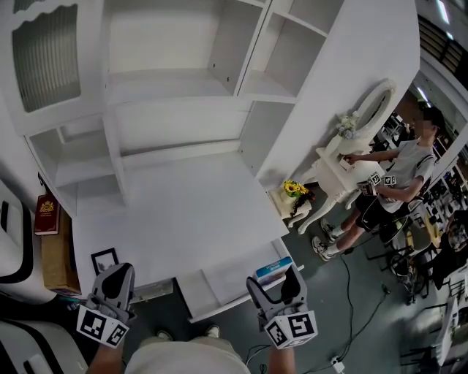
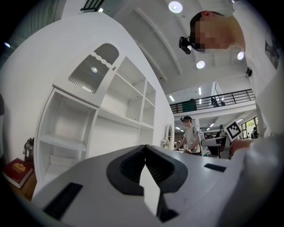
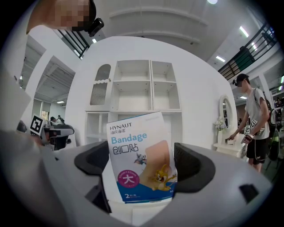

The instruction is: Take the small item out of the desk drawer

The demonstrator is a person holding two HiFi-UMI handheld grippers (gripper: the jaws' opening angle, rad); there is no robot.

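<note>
A tall white shelving unit with open compartments [image 1: 183, 80], a ribbed frosted-glass door [image 1: 44, 51] at its upper left, stands in a bright hall with a dark grey floor [image 1: 351, 292]. To its right is a white dressing table with an oval mirror [image 1: 333, 162], where a person in a grey T-shirt [image 1: 402, 175] stands. Yellow flowers [image 1: 295, 188] sit near the table's foot. Round ceiling lamps [image 2: 175, 6] shine above a black-railed upper gallery [image 2: 230, 96]. A red book [image 1: 46, 215] lies on a brown cabinet [image 1: 58, 259] at the unit's left.

left gripper [image 1: 115, 276] jaws together, right gripper [image 1: 276, 280] clamped
</note>
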